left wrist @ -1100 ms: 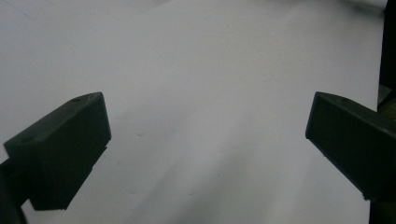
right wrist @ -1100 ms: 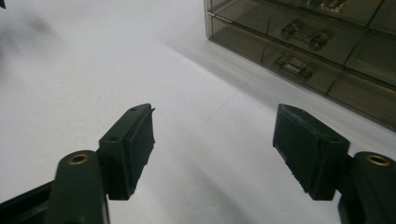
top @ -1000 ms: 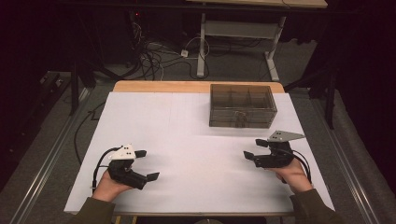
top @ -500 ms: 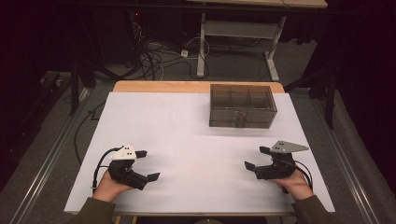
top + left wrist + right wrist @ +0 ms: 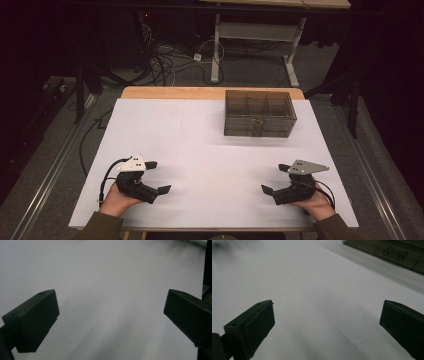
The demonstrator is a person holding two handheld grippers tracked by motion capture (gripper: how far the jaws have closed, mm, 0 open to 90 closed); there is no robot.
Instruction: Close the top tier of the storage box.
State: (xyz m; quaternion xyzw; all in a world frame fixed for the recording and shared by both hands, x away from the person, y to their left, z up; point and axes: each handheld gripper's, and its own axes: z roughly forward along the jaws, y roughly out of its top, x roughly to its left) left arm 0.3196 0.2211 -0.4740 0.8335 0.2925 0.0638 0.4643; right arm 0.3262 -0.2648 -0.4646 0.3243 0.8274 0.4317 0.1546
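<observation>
Your left gripper (image 5: 157,176) sits low over the near left part of the white table sheet (image 5: 200,145), held in your left hand (image 5: 116,199). Its jaws stand wide apart; in the left gripper view, the left gripper (image 5: 110,315) has only bare white sheet between its two black fingers (image 5: 32,320). They pinch nothing, and nothing lies against either pad.

Your right gripper (image 5: 276,179) is at the near right of the sheet, gripped by your right hand (image 5: 315,202), with its grey three-cornered plate (image 5: 307,166) on top. Its jaws have just been opening and now stand spread wide. In the right gripper view, the right gripper (image 5: 327,320) has plain sheet in the gap between its fingers (image 5: 252,327); they hold nothing and touch nothing.

The two grippers point inward toward each other across the near edge, well apart, with open sheet between them.

The clear smoke-tinted compartment box (image 5: 258,113) stands at the far right of the sheet, well away from both grippers. Its lid is down, and a small latch (image 5: 257,126) faces you on its front wall. In the right gripper view, the compartment box (image 5: 392,252) crosses the upper right corner, beyond your open fingers and clear of them.
</observation>
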